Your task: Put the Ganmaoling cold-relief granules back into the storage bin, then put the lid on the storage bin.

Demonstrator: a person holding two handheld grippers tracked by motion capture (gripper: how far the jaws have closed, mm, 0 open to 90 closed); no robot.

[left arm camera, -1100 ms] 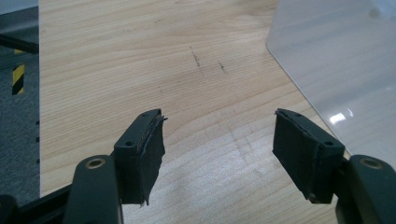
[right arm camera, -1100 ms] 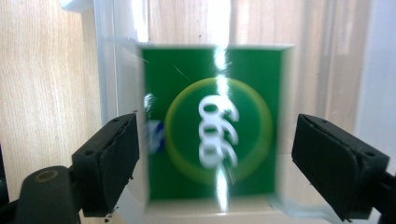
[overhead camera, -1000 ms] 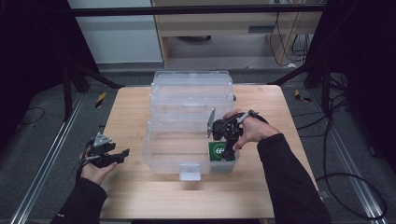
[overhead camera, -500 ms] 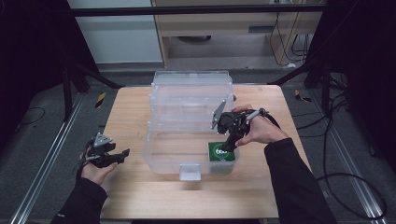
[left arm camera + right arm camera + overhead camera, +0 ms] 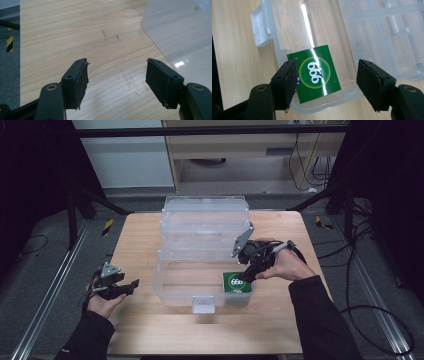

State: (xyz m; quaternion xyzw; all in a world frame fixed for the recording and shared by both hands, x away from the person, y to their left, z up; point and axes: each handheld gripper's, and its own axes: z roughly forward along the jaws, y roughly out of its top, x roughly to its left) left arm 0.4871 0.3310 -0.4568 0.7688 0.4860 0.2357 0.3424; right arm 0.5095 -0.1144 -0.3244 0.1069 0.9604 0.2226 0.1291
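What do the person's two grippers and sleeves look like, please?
Both the left gripper and the right gripper are black, each with two flat rectangular jaw pads, a grey three-cornered plate on top and a trailing black cable. The sleeves are black.

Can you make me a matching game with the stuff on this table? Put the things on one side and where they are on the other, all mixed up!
Things:
1. green box
2. left gripper
3. right gripper
4. latch tab

Places:
A. on the front wall of the clear bin
B. lying flat inside the clear bin, at its right end
C. open, above the green box
D. open, over bare wood left of the clear bin

Pairs: 1-B, 2-D, 3-C, 4-A
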